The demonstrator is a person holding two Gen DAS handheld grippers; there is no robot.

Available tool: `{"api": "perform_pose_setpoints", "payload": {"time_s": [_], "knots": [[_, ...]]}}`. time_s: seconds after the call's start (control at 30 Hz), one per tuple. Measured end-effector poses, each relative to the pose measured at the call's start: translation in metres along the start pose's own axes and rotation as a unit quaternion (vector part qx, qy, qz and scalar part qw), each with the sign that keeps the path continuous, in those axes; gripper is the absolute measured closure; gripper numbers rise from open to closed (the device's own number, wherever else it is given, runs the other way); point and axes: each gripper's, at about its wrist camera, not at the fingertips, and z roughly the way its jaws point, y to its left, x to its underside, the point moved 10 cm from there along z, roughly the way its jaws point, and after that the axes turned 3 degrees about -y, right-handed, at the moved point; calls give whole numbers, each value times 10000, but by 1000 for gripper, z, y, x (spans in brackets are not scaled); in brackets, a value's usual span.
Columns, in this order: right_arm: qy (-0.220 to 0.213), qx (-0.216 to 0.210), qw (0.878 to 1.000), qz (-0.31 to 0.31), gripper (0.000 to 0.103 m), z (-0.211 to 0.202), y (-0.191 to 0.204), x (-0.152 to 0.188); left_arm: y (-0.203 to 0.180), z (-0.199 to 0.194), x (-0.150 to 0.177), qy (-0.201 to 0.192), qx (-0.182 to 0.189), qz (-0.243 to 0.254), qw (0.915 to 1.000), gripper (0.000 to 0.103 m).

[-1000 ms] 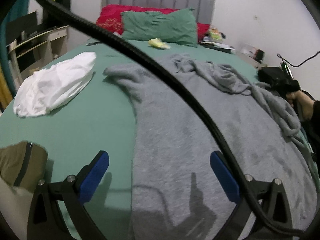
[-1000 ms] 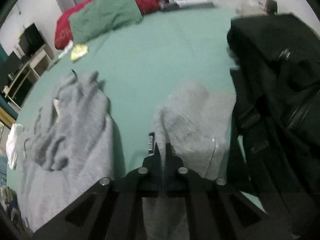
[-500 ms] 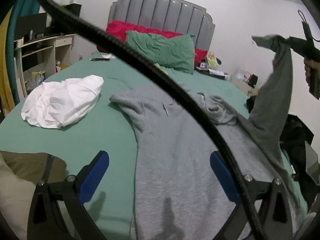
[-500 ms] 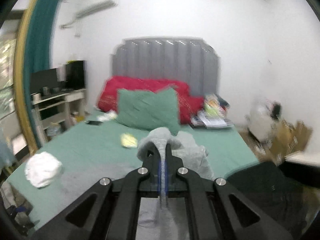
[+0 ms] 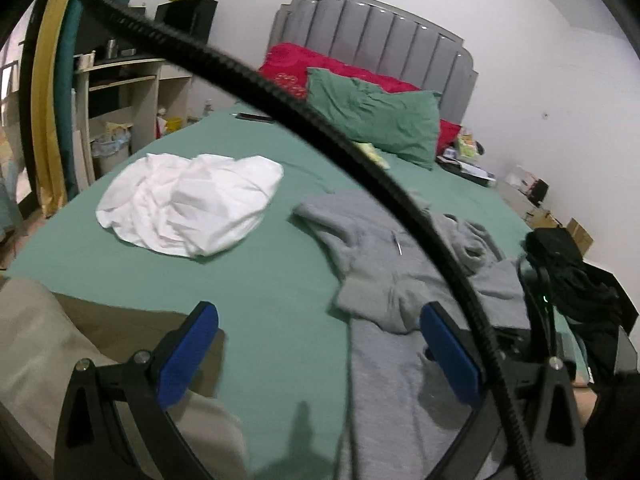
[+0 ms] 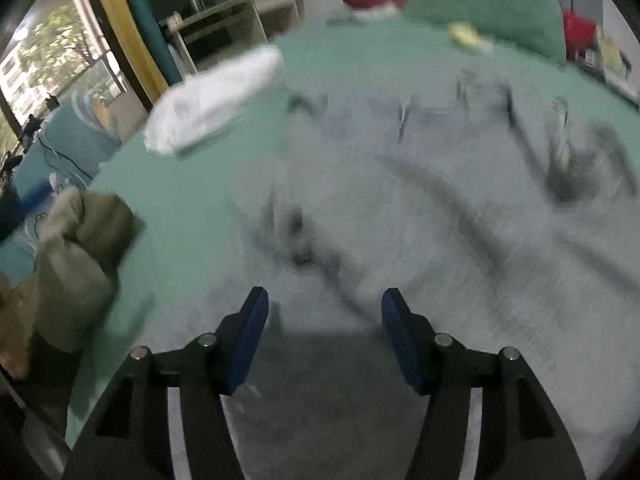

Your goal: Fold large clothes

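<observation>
Released sleeve back on grey garment (image 6: 400,216); right tool (image 6: 324,320) open above it, apparently clear; left tool (image 5: 320,344) open, empty.

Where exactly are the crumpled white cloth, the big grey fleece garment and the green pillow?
crumpled white cloth (image 5: 188,200), left wrist view, middle of the heap.
big grey fleece garment (image 5: 384,364), left wrist view, flat lower part.
green pillow (image 5: 376,116), left wrist view, centre of its front.
</observation>
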Motion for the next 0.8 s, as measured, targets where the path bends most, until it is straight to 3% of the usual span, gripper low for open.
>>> {"api": "perform_pose_setpoints", "payload": {"time_s": [0.1, 0.2, 0.3, 0.37, 0.5, 0.57, 0.6, 0.63, 0.67, 0.8], "knots": [[-580, 33, 9983, -93, 39, -25, -9, -32, 20, -2, -16, -135, -214, -56, 9997, 2], [-963, 287, 9945, -288, 30, -28, -17, -88, 40, -3, -29, -222, -419, -145, 9988, 2], [-957, 274, 9943, -383, 30, 5, -16, -140, 60, 0, -37, -239, -605, -330, 9973, 2], [-811, 93, 9948, -610, 30, 50, 7, -176, 73, 3, -38, -243, -679, -452, 9964, 2], [-405, -53, 9902, -1332, 30, 127, 67, -212, 93, 14, -37, -164, -793, -644, 9946, 2], [-70, 279, 9847, -1721, 32, 164, 84, -218, 102, 22, -36, -14, -789, -750, 9941, 2], [149, 417, 9815, -1863, 39, 184, 87, -215, 105, 24, -36, -17, -767, -798, 9938, 2], [286, 532, 9804, -1875, 76, 191, 85, -212, 110, 25, -35, -1, -807, -874, 9929, 2], [246, 760, 9785, -1901, 93, 193, 78, -213, 112, 25, -34, 34, -819, -914, 9924, 2], [-481, 127, 9786, -1995, 96, 127, 80, -225, 114, 21, -33, -2, -750, -1024, 9919, 2]]}}
